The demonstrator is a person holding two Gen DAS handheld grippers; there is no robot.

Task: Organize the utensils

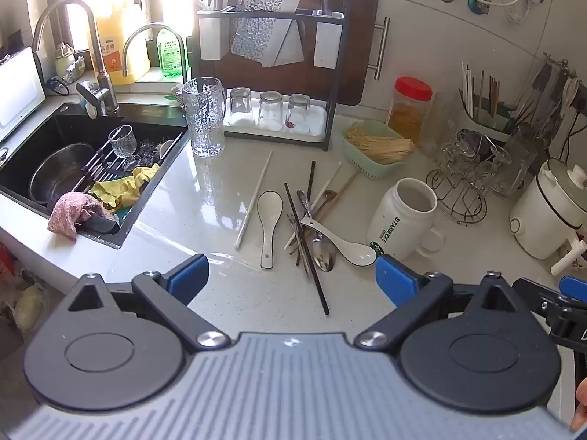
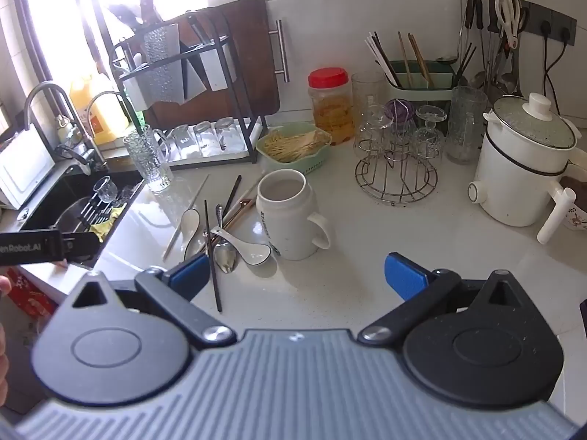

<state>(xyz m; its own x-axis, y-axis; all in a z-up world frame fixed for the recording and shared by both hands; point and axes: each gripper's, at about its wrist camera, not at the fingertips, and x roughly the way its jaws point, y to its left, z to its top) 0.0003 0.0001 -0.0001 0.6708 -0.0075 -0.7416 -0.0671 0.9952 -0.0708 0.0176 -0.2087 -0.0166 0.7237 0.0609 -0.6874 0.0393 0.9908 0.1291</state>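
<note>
A loose heap of utensils lies on the white counter: a white ceramic spoon (image 1: 269,216), a second ceramic spoon (image 1: 345,244), a metal spoon (image 1: 323,253), black chopsticks (image 1: 306,245) and a white chopstick (image 1: 255,198). A white Starbucks mug (image 1: 403,220) stands upright just right of the heap. My left gripper (image 1: 291,278) hovers above the counter in front of the heap, open and empty. In the right wrist view the same heap (image 2: 220,234) and mug (image 2: 290,216) appear. There my right gripper (image 2: 297,277) is open and empty, in front of the mug.
A green utensil holder (image 2: 414,88) with chopsticks stands at the back right. Around it are a wire glass rack (image 2: 396,168), a white electric pot (image 2: 521,168), a red-lidded jar (image 2: 330,106) and a green basket (image 2: 293,150). A glass pitcher (image 1: 203,117) and sink (image 1: 22,183) are left.
</note>
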